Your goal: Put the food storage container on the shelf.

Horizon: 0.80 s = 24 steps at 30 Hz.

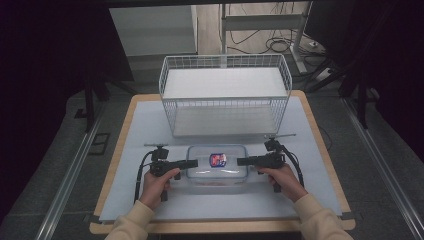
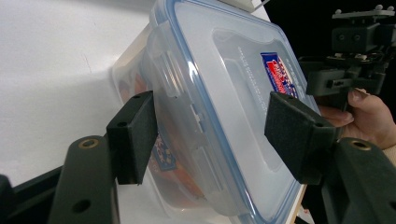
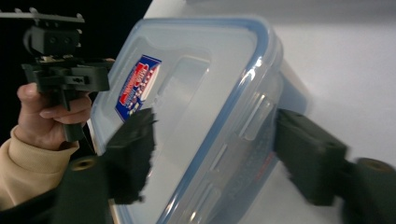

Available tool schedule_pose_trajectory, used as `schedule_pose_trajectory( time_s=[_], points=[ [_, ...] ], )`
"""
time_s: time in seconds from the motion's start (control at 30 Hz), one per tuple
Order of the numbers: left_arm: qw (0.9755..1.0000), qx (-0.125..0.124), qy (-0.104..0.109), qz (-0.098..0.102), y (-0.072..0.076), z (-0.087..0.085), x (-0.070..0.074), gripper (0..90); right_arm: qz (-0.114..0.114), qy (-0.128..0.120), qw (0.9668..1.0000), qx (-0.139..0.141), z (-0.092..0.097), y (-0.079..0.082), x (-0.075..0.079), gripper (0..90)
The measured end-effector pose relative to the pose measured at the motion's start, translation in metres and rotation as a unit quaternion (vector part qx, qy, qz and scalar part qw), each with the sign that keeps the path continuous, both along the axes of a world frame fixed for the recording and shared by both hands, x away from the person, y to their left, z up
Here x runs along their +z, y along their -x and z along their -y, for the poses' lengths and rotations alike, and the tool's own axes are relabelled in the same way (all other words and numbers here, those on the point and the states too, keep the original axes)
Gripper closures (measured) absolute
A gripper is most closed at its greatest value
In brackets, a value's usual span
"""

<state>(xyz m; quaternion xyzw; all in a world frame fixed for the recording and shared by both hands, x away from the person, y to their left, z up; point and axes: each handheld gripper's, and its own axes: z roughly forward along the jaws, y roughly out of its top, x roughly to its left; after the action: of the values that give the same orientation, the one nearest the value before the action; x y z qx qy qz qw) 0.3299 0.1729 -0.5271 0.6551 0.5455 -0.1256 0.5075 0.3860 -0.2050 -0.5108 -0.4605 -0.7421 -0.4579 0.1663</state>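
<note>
The left gripper (image 1: 192, 163) holds its fingers (image 2: 135, 135) apart, straddling the near end of the plastic container (image 1: 218, 167). The right gripper (image 1: 242, 161) straddles the opposite end; whether either pair presses is unclear. Beyond stands a wire basket (image 1: 225, 95) on the counter (image 1: 140, 125).

a wooden-edged table (image 1: 320, 150) under a pale sheet (image 1: 150, 125) stands on grey floor (image 1: 45, 165). metal rails (image 1: 70, 175) run along the floor at nine and three o'clock. at twelve o'clock a white wire basket (image 1: 225, 95) sits on the table; beyond it, a white cabinet (image 1: 155, 30), a metal frame (image 1: 265, 22) and loose cables (image 1: 280, 45) on a lighter floor. dark curtains (image 1: 45, 50) close both sides.
</note>
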Motion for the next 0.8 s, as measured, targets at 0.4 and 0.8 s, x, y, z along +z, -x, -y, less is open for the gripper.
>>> schedule_pose_trajectory(
  time_s=[0.4,0.8],
  points=[
    [0.9997,0.005,-0.008,0.025,0.012,0.001,0.004,37.3,0.014,-0.012,0.9998,0.001,0.006,0.008,0.004,44.1],
    [0.9953,0.008,-0.032,0.091,0.041,0.003,0.011,43.4,0.085,0.002,0.9963,0.007,0.008,0.037,0.017,49.8]
  ],
)
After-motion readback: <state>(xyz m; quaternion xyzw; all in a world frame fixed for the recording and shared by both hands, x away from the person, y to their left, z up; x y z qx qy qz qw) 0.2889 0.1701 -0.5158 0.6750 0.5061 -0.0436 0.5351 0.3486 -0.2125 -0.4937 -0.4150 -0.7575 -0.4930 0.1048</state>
